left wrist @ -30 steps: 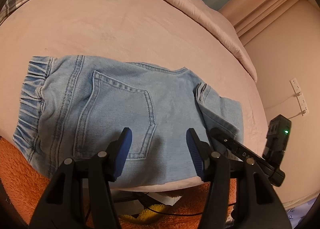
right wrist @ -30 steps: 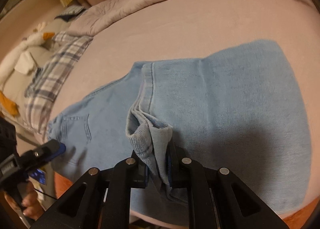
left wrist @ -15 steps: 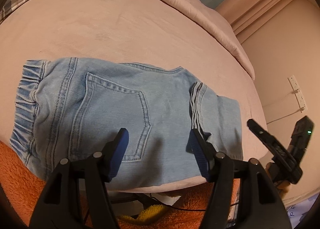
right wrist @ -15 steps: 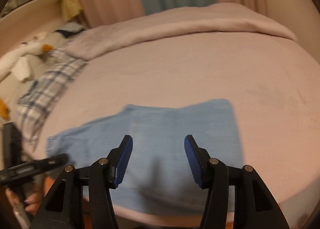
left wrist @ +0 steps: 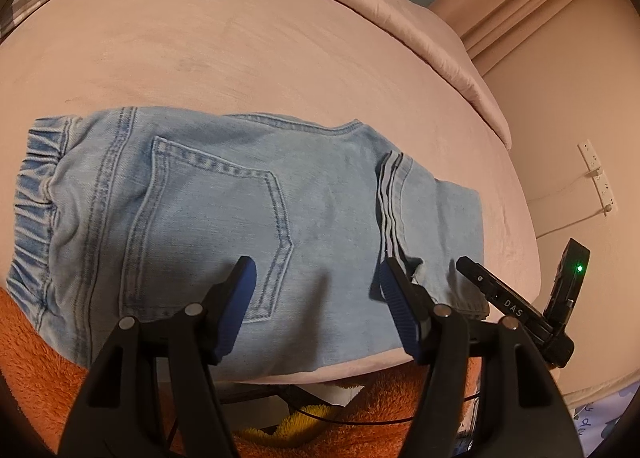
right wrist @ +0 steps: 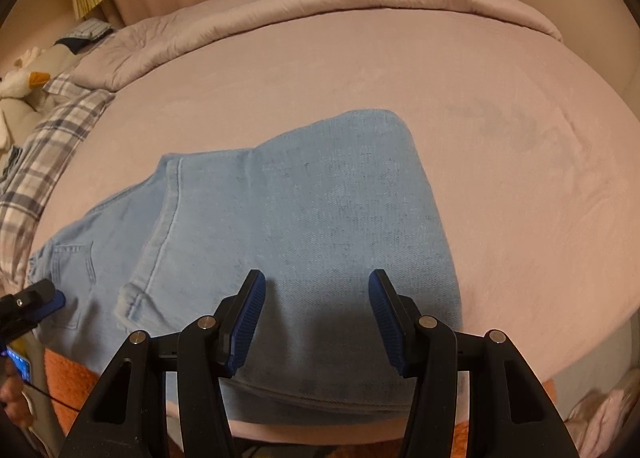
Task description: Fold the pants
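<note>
Near the front edge of the bed [left wrist: 280,41], the pants [left wrist: 248,225] lie flat on the pink cover, already doubled over so that the legs rest on top of the seat; in the left wrist view the elastic waistband sits at nine o'clock, the back pocket [left wrist: 216,225] in the middle, and the stacked leg hems [left wrist: 390,197] run as a ridge toward three o'clock. From the right wrist view the folded leg panel fills the centre, smooth, with its fold edge toward twelve o'clock.

Both sets of tongs are spread and holding nothing. The left tongs [left wrist: 316,290] hover over the lower edge of the denim at six o'clock, one finger above the pocket, the other by the hems. The right tongs [right wrist: 316,314] hover over the near part of the leg panel — not touching cloth, as far as I can tell.

My guess is one more fold is wanted, waistband end brought across to the hem end. To do it well, each pair should pinch all layers at a corner, lift together, and lay the cloth over without dragging — the bundle sits close to the mattress edge and could slide off toward the orange blanket [left wrist: 28,346] below.
</note>
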The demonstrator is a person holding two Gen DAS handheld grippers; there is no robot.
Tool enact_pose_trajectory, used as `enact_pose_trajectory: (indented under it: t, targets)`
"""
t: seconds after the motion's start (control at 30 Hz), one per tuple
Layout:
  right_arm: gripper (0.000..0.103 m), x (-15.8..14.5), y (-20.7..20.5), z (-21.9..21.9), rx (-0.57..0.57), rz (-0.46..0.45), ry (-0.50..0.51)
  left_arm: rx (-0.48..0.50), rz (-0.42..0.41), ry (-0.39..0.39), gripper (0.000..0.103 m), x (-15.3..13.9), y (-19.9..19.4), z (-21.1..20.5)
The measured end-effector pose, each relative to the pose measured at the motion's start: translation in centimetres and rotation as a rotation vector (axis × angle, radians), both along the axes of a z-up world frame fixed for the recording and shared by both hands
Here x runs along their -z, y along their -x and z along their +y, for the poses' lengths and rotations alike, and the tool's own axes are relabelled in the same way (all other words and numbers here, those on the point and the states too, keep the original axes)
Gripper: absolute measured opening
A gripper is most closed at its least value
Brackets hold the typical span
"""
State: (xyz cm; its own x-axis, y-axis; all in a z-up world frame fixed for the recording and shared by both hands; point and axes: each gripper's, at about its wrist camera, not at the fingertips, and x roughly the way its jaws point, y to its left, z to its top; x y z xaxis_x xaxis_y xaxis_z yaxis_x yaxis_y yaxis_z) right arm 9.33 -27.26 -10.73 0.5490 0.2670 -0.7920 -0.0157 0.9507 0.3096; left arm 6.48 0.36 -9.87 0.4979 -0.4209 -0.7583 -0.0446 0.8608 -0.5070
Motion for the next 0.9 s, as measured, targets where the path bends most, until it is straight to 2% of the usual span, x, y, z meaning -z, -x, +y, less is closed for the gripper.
enact_pose_trajectory:
  t: [0.57, 0.9]
  targets:
    - [0.054, -0.3, 1.0, -0.6, 0.006, -0.007, -0.022, 0.02, -0.009, -0.007, 0.066, -0.1, -0.3, -0.7]
    - [0.054, -0.6, 2.0, -2.9, 0.091, -0.023, -0.024, 0.111, -0.035, -0.009, 0.071, -0.5, -2.2, -3.8]
